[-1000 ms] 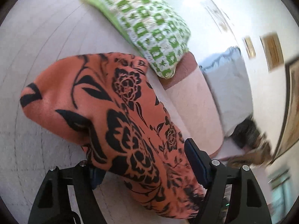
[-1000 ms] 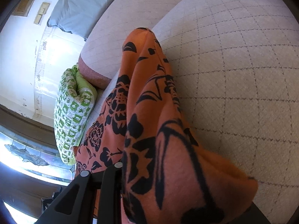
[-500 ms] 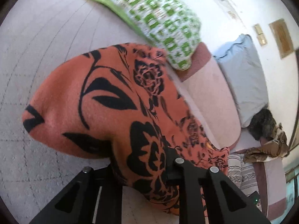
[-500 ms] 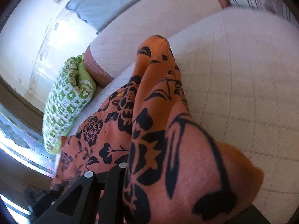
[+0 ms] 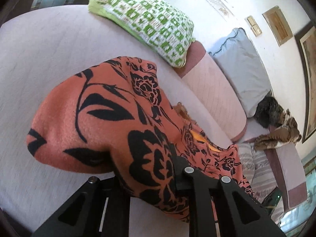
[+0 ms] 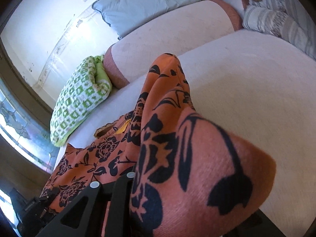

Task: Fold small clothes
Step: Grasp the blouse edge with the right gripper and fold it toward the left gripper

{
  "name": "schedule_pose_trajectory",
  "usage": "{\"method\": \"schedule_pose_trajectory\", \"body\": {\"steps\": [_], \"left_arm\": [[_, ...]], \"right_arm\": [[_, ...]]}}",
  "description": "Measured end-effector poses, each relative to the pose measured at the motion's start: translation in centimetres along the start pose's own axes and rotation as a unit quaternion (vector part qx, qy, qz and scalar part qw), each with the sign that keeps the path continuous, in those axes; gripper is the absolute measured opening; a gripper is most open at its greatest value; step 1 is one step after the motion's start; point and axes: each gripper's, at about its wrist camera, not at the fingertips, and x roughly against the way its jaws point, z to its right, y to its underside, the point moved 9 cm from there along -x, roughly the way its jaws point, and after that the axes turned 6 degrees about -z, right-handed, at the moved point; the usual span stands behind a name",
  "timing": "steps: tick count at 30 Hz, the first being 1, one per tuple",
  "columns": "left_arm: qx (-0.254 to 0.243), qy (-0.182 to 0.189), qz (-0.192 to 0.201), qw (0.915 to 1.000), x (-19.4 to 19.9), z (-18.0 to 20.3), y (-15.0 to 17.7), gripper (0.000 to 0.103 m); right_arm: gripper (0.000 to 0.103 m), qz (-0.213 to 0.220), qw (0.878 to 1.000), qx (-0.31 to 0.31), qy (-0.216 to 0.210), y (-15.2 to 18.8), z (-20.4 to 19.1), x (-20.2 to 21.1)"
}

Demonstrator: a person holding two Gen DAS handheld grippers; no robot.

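An orange garment with a black flower print [image 5: 102, 122] lies bunched on the pale quilted cushion [image 5: 49, 59]. My left gripper [image 5: 142, 177] is shut on a thick fold of it, and the cloth bulges out over both black fingers. In the right wrist view the same garment [image 6: 197, 167] drapes over my right gripper [image 6: 158, 193], which is shut on another fold. Only that gripper's left finger [image 6: 118, 185] shows; the right finger is hidden under cloth. The rest of the garment [image 6: 83, 162] trails left across the cushion, with a yellow lining visible at a seam.
A green-and-white checked pillow [image 5: 150, 23] leans on the pink backrest bolster [image 5: 213, 90]. A pale blue pillow [image 5: 243, 63] stands behind it by the wall. A striped cushion [image 6: 280, 19] and brown crumpled cloth [image 5: 276, 136] lie at the far end.
My left gripper's jaws, wide apart a second ago, have shut on the garment fold. Both grippers have shifted across the cushion with the cloth, and the right one has risen.
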Motion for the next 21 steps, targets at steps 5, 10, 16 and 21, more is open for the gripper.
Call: {"method": "schedule_pose_trajectory", "body": {"steps": [5,10,16,21], "left_arm": [[0.016,-0.035,-0.061,0.9974,-0.3,-2.7,3.2,0.023],[-0.016,-0.042,-0.071,0.9965,3.0,-2.4,4.6,0.028],[-0.124,-0.039,-0.049,0.9904,7.6,0.7,5.4,0.034],[-0.161,-0.059,0.010,0.9852,7.7,3.3,1.2,0.049]], "right_arm": [[0.021,-0.078,0.996,-0.047,-0.003,4.0,3.4,-0.9],[0.031,-0.115,0.982,-0.136,-0.054,4.8,5.8,1.2],[0.051,-0.049,0.983,-0.178,-0.023,3.5,10.6,7.6],[0.051,0.017,0.989,-0.147,-0.020,-0.1,10.9,11.2]]}}
